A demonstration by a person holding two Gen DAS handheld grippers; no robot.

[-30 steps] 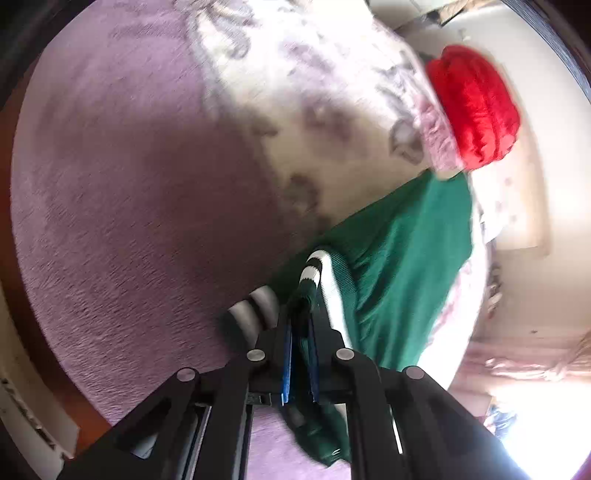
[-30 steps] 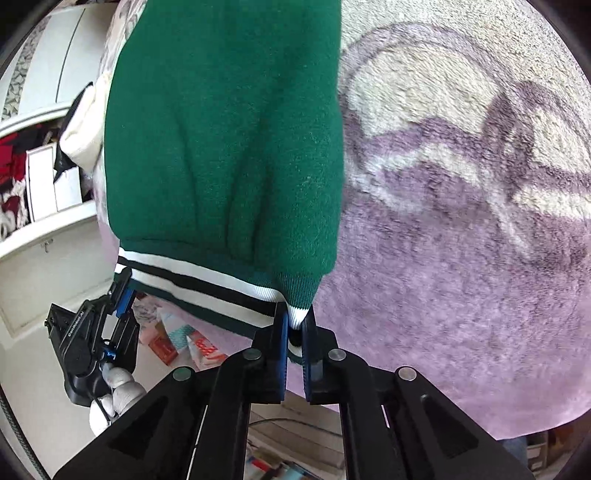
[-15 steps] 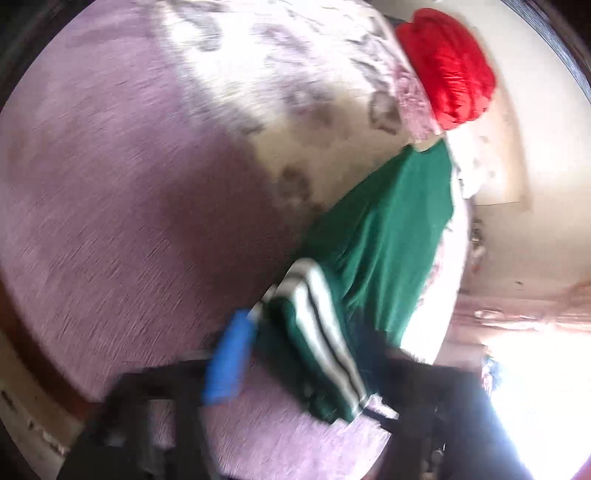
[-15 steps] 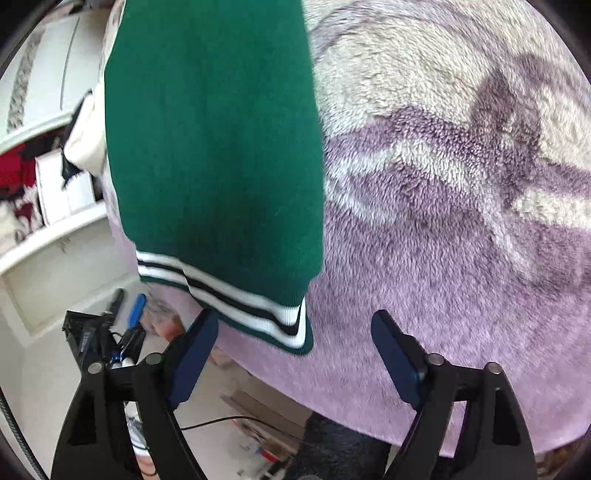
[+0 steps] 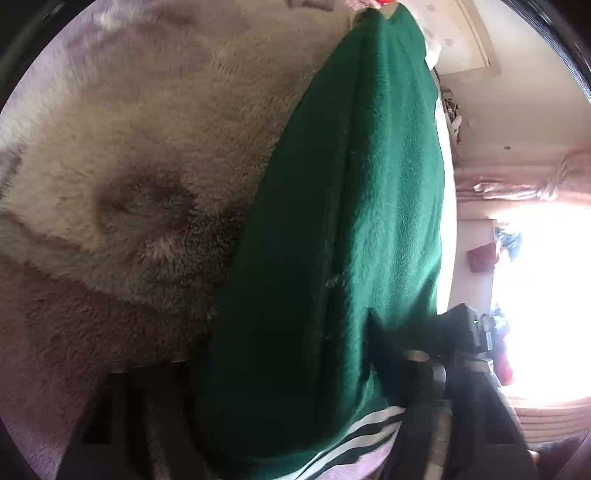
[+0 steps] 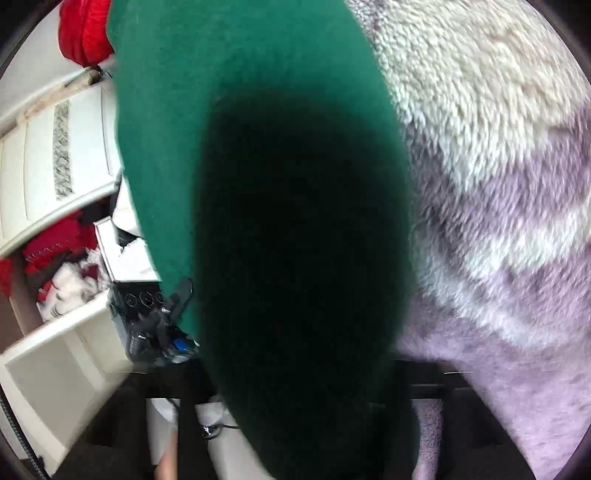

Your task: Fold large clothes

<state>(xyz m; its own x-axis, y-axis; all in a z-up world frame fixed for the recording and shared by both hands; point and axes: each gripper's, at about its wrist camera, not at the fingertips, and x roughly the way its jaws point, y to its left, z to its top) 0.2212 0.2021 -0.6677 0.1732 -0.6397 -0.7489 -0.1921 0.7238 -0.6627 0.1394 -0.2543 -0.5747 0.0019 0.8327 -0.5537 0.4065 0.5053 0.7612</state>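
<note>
A green sweater [image 5: 351,221] with a white and dark striped hem [image 5: 354,439] lies folded in a long strip on a fluffy purple and cream blanket [image 5: 129,166]. It fills the middle of the right wrist view [image 6: 258,110], where its lower part is in deep shadow. My left gripper [image 5: 288,398] is low over the sweater's hem end, its fingers wide apart on either side of the cloth. My right gripper [image 6: 306,387] is close above the sweater, its fingers dark shapes at the bottom on both sides of the strip.
The blanket [image 6: 498,184] covers the bed. A red bundle [image 6: 85,33] sits at the far end of the sweater. White shelves [image 6: 55,166] with red and white clothes stand beside the bed. A bright window [image 5: 535,277] is to the right.
Both grippers opened and let go of the striped hem. Both then moved forward and down, close over the sweater lying on the blanket.
</note>
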